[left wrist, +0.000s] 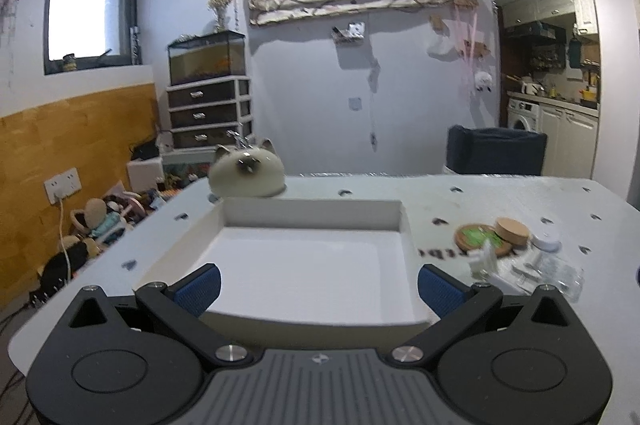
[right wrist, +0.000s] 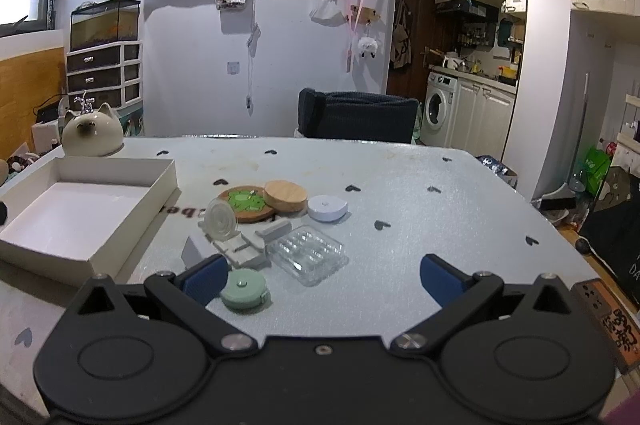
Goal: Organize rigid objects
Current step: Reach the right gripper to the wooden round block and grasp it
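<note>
Two grippers, left (left wrist: pixel 319 287) and right (right wrist: pixel 323 279), have jaws wide open, holding nothing. The small things sit on the surface (right wrist: pixel 420 217) beside the empty white box (right wrist: pixel 132 205). Grab the green round tape measure (right wrist: pixel 243 289) gently first.

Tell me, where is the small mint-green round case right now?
In the right wrist view, the mint-green round case lies on the table beside the right gripper's left fingertip, just nearer than the clear plastic tray.

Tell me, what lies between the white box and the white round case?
In the right wrist view, the frog coaster and wooden lid lie between white box and white round case.
</note>
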Demonstrator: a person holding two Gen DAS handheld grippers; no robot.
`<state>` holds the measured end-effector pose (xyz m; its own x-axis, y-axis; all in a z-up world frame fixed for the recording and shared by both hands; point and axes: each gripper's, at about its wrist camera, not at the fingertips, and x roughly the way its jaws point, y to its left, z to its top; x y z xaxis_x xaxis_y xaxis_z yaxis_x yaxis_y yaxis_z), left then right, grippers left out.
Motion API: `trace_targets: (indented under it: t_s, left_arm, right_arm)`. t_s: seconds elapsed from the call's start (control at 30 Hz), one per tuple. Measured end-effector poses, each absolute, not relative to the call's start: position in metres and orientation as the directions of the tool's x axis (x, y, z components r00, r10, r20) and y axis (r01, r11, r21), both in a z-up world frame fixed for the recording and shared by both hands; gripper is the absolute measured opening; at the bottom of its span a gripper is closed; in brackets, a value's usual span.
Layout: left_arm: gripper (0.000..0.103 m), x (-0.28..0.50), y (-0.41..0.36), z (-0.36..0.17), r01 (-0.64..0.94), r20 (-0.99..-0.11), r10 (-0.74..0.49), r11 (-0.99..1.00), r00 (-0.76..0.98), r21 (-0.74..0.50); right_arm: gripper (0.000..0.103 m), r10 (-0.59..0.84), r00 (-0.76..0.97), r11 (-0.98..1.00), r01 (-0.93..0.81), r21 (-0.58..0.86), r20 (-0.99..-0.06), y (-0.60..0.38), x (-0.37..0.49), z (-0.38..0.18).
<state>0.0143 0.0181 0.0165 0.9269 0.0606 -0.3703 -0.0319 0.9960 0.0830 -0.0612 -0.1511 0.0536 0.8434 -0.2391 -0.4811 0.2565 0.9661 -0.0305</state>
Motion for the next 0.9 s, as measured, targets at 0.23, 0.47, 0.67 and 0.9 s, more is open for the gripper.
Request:
trace_targets:
  t_s: [0.23,0.47,0.67,0.9]
  left_arm:
    - [0.103,0.042,0.047,0.026,-0.109,-0.352,0.132,0.99,0.927,0.083]
    - [0.103,0.078,0.089,0.024,-0.195,-0.363,0.208,0.978,0.908,0.074]
    - [0.103,0.107,0.127,0.016,-0.254,-0.408,0.27,0.963,0.872,0.093]
    - [0.103,0.138,0.17,0.004,-0.301,-0.46,0.331,0.943,0.824,0.139]
  right_arm:
    - [0.103,-0.268,0.853,0.958,0.286,-0.027,-0.447,-0.164,-0.043,0.062]
    - [0.103,-0.28,0.849,0.95,0.313,0.0,-0.448,-0.177,-0.013,0.061]
    - [0.103,-0.26,0.85,0.954,0.299,0.014,-0.458,-0.18,0.012,0.054]
    - [0.103,-0.199,0.851,0.973,0.233,0.009,-0.486,-0.166,0.033,0.036]
